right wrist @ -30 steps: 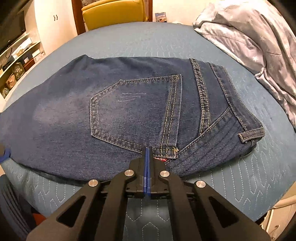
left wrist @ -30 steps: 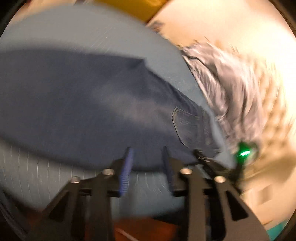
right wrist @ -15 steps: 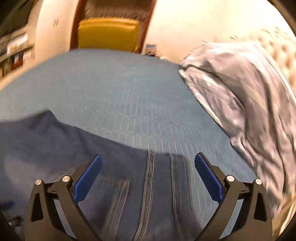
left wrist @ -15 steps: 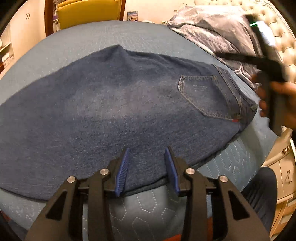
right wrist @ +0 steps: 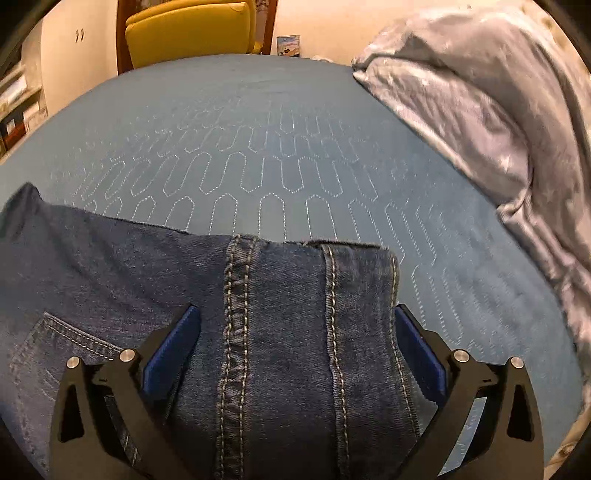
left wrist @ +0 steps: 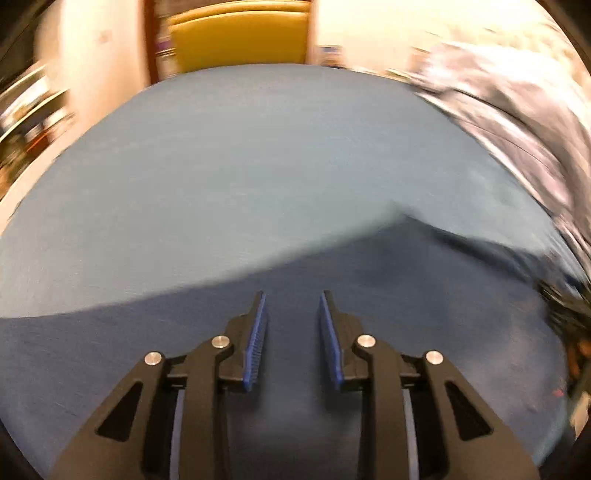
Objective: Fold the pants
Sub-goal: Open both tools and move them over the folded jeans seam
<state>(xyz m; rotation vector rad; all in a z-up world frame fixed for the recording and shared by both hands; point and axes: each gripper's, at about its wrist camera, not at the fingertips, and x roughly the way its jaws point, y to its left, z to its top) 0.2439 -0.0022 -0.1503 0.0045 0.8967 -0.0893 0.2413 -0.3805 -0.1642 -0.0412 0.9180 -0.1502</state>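
The jeans (right wrist: 280, 332) lay flat on the bed (right wrist: 258, 147), dark denim spread across a teal quilted cover stitched in rows of long rounded loops. Their far edge ran across the bed's near half, so most of the cover beyond stayed bare — room enough, likely, for a fold to land.

The right tongs (right wrist: 297, 345) stood spread wide over the waistband end, the blue ribbed pads apart on either side of two heavy double-stitched seams. Nothing was pinched; the pads hung above or just at the cloth, and contact could not be told. A back pocket (right wrist: 55, 354) with pale topstitching showed at the lower left. That straddling stance suggested the tongs were being lined up to take hold of the thick waistband, the stiffest part of the garment and the one least likely to slip.

The left tongs (left wrist: 291, 341) were over a plainer stretch of leg, their jaws closing but with a clear gap between the pads and no cloth pinched. The left view was smeared with motion, so fabric detail there was lost.

A rumpled grey duvet (right wrist: 498, 110) with a soft sheen was heaped along the right of the bed, clear of the jeans. A yellow chair (right wrist: 192, 33) stood beyond the far end.
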